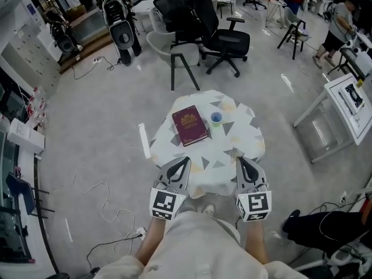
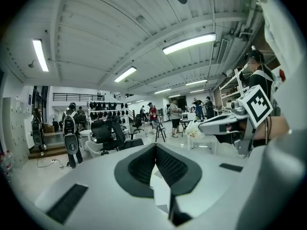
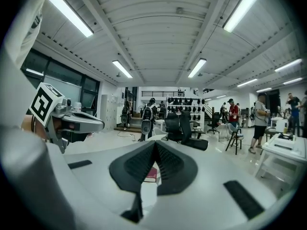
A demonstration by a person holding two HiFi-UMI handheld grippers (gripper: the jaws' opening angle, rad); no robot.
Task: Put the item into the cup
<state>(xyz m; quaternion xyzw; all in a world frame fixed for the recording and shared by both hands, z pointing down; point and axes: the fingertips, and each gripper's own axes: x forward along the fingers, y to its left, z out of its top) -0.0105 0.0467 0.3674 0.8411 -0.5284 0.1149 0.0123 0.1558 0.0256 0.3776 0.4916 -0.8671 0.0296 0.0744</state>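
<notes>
A small cup [image 1: 216, 118] with a blue inside stands on the round table [image 1: 247, 127], which is covered by a triangle-patterned cloth. Right beside it, to the left, lies a maroon book [image 1: 189, 125], and a sliver of that book [image 3: 151, 175] shows in the right gripper view. My left gripper [image 1: 186, 159] hovers over the table's near left edge, shut, with nothing in it. Level with it at the near right edge, my right gripper [image 1: 239, 159] is also shut and empty. A tiny object [image 1: 235, 151] lies just ahead of the right gripper's tip; I cannot tell what it is.
Black office chairs [image 1: 224, 36] and a white chair [image 1: 174, 51] stand beyond the table. A white desk [image 1: 349, 106] is at the right. Cables [image 1: 110, 214] trail on the floor at the left. People [image 3: 233, 113] stand far back in the room.
</notes>
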